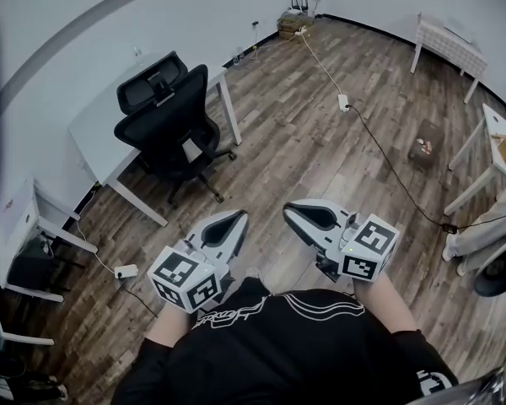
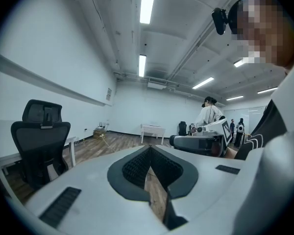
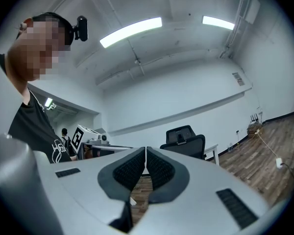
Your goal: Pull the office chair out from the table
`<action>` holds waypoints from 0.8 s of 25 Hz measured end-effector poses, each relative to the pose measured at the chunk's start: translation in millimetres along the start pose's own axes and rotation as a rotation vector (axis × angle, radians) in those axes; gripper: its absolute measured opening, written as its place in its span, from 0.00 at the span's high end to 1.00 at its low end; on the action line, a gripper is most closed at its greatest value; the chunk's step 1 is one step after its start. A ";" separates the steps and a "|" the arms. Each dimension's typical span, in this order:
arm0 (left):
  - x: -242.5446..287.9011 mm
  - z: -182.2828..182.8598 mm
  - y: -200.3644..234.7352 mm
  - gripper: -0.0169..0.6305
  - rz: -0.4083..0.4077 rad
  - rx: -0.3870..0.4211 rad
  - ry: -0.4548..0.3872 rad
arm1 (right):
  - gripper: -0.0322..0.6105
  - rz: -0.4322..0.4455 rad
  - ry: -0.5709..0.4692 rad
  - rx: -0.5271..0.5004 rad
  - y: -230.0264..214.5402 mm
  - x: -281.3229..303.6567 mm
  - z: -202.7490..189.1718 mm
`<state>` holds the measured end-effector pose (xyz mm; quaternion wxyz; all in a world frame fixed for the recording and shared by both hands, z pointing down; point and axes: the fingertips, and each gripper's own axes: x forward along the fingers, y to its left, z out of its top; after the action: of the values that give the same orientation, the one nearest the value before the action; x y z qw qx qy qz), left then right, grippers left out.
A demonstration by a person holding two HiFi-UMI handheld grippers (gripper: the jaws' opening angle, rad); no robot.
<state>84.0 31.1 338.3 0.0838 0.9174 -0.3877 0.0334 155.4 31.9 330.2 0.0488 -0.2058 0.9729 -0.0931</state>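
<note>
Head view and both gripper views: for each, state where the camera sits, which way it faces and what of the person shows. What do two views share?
Head view: on the person's head, facing steeply down at the floor; black shirt, left claw and right claw show.
Left gripper view: on the left claw, facing level along its shut jaws; shirt at right.
Right gripper view: on the right claw, facing along its shut jaws; shirt at left.
Shared: both gripper views show the office chair.
</note>
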 end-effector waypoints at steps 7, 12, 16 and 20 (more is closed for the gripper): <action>33.3 -8.6 21.3 0.96 -0.052 -0.021 0.024 | 0.89 -0.047 0.016 0.015 -31.8 6.5 -5.8; 65.5 -10.7 51.9 0.96 -0.091 -0.027 0.039 | 0.89 -0.080 0.033 0.028 -70.2 26.5 -7.2; 87.3 -15.1 101.8 0.96 -0.070 -0.059 0.055 | 0.89 -0.070 0.041 0.079 -107.6 61.9 -9.0; 101.2 -16.8 164.3 0.96 -0.016 -0.109 0.061 | 0.89 -0.040 0.082 0.129 -148.0 111.5 -15.4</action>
<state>36.8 -149.9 388.7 0.1458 0.9131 -0.3787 0.0392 109.8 -144.2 368.7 0.0202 -0.2179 0.9617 -0.1650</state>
